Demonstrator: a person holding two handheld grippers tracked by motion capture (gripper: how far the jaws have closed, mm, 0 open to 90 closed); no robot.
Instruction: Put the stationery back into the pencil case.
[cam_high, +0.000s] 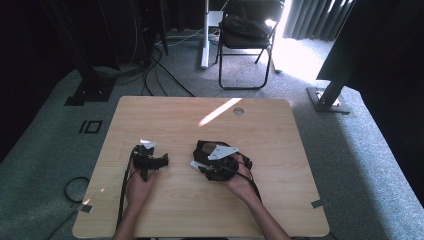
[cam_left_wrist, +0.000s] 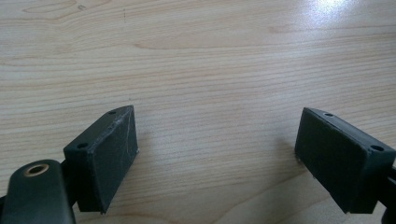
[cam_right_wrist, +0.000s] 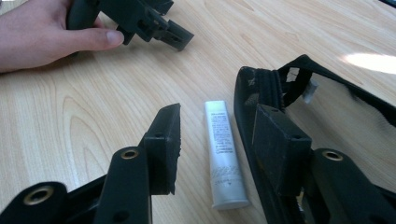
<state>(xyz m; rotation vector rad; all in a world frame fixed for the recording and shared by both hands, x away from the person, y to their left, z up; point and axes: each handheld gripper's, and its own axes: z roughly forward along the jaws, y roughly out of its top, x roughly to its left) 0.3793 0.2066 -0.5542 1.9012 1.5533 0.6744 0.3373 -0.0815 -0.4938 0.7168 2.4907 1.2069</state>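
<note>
A light wooden desk (cam_high: 280, 200) with rounded corners stands on grey carpet (cam_high: 365, 165). A sunlit streak (cam_high: 219, 111) crosses its far half, just beside a small round grommet (cam_high: 238, 111). Beyond the desk, a black folding chair (cam_high: 246, 45) carries a dark bag (cam_high: 244, 27) on its seat. Black cables (cam_high: 155, 70) trail over the floor at the far left, near a dark stand base (cam_high: 90, 92). Another stand base (cam_high: 327, 100) sits at the far right, below grey curtains (cam_high: 312, 17).
</note>
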